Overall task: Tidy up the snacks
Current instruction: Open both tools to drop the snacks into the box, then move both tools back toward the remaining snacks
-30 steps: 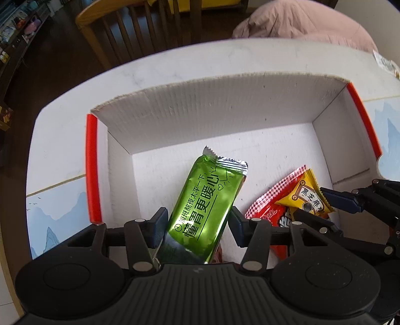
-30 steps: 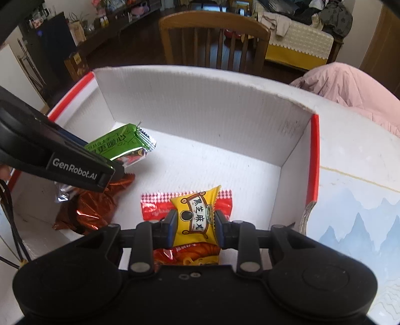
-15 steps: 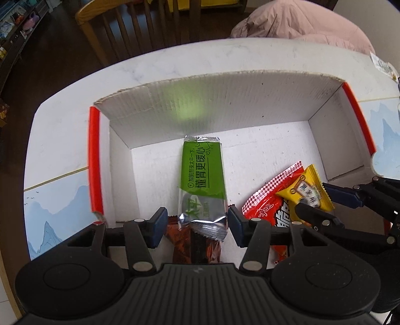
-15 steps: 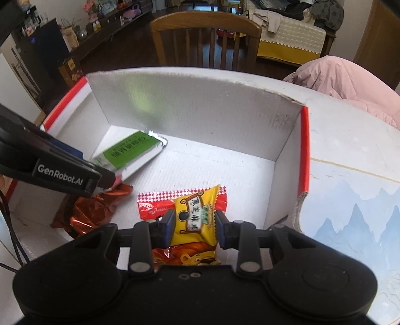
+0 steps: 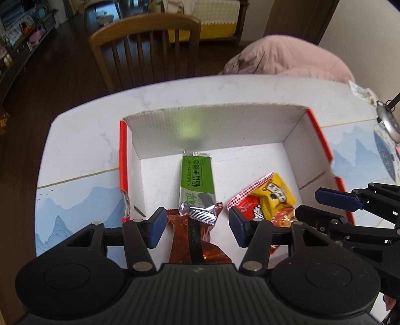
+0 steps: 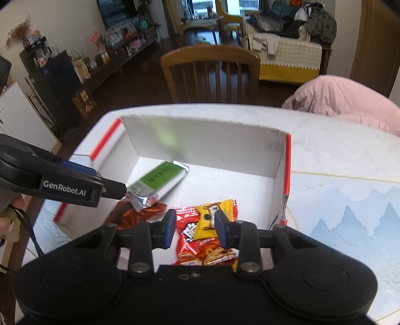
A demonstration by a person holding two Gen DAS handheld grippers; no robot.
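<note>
Half-seen snacks in the box

The brown packet (image 5: pixel 197 240) runs under the left gripper's body; the red packet (image 6: pixel 200 240) lies partly beneath the yellow one (image 6: pixel 215 220); the green bar (image 6: pixel 162 178) is blurred.

Dark wood floor (image 6: pixel 140 72) throughout. Wooden chair (image 6: pixel 210 72) pushed against the white marbled table (image 5: pixel 82 135). Beyond, a yellow-skirted sofa (image 6: pixel 290 60), low shelving (image 6: pixel 117 50) along the wall, possibly a window (image 6: pixel 200 5) behind.
</note>
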